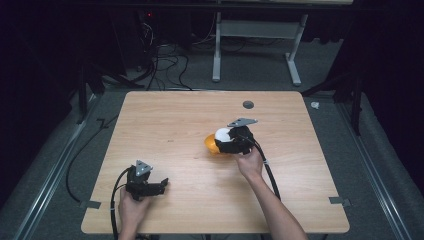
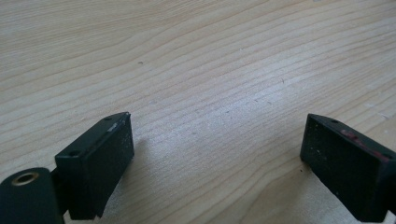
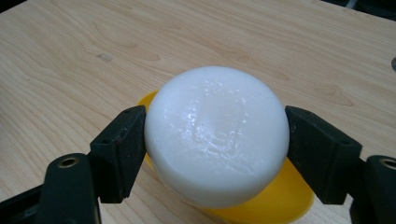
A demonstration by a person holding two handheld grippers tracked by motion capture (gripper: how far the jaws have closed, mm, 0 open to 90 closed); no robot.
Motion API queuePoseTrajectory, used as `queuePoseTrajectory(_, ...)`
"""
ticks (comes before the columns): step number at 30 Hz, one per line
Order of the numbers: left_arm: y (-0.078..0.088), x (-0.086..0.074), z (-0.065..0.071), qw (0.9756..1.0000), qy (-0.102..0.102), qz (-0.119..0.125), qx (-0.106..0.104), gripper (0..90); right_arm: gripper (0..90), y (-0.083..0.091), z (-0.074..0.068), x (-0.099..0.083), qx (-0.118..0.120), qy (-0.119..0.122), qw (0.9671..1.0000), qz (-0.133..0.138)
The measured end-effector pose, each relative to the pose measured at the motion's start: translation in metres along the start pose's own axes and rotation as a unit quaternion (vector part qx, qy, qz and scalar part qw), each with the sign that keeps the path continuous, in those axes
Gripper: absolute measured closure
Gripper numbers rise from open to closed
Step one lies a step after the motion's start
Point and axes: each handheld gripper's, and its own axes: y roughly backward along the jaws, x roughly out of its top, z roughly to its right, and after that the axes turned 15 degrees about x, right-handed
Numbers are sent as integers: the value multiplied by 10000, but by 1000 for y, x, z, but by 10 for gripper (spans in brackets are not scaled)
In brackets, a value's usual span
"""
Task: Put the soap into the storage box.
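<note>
A round white bar of soap [image 3: 217, 133] sits between the two black jaws of my right gripper [image 3: 215, 140], which is shut on it. Under the soap lies a yellow dish [image 3: 275, 200], partly hidden by it. In the high view the soap [image 1: 221, 133] and the yellow dish [image 1: 210, 144] are right of the table's middle, with my right gripper [image 1: 226, 141] over them. My left gripper [image 1: 161, 185] rests near the front left of the table, open. Its jaws stand wide apart over bare wood, with my left gripper [image 2: 217, 154] holding nothing.
The wooden table [image 1: 170, 125] has a small dark round mark [image 1: 248, 104] near its far edge. Beyond the table stand a white desk frame [image 1: 257, 35] and loose cables [image 1: 165, 60] on the floor. Black cables trail from both grippers toward the front edge.
</note>
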Motion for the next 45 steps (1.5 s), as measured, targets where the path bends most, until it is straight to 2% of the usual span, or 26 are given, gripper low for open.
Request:
queuePoseTrajectory(10, 0, 0, 0, 10000, 6, -1, -5, 100, 252, -13, 4, 0, -70, -120, 9998, -164)
queuePoseTrajectory(14, 0, 0, 0, 10000, 2, -2, 1, 101, 251, -17, 3, 0, -139, -35, 9995, -295)
queuePoseTrajectory(18, 0, 0, 0, 10000, 2, -1, 4, 101, 254, -20, 2, -1, -158, -73, 9994, -299)
queuePoseTrajectory(19, 0, 0, 0, 10000, 3, -2, 4, 101, 283, -20, 2, -1, -158, -75, 9994, -291)
queuePoseTrajectory(20, 0, 0, 0, 10000, 0, -7, -2, 101, 348, -20, 2, -1, -133, -73, 9996, -256)
queuePoseTrajectory(21, 0, 0, 0, 10000, 2, -5, -1, 102, 428, -16, 1, -1, -42, -21, 10000, -54)
queuePoseTrajectory(22, 0, 0, 0, 10000, 2, -5, -1, 103, 429, -12, 0, 2, -64, -13, 10000, 44)
queuePoseTrajectory(27, 0, 0, 0, 10000, 2, -5, -2, 103, 393, -6, -6, 8, -127, 150, 9998, 36)
queuePoseTrajectory(34, 0, 0, 0, 10000, -6, -1, -1, 103, 346, -4, -3, 4, -177, 67, 9998, 10)
queuePoseTrajectory(45, 0, 0, 0, 10000, -5, -2, -2, 103, 304, 22, 2, 5, -157, 20, 9991, 394)
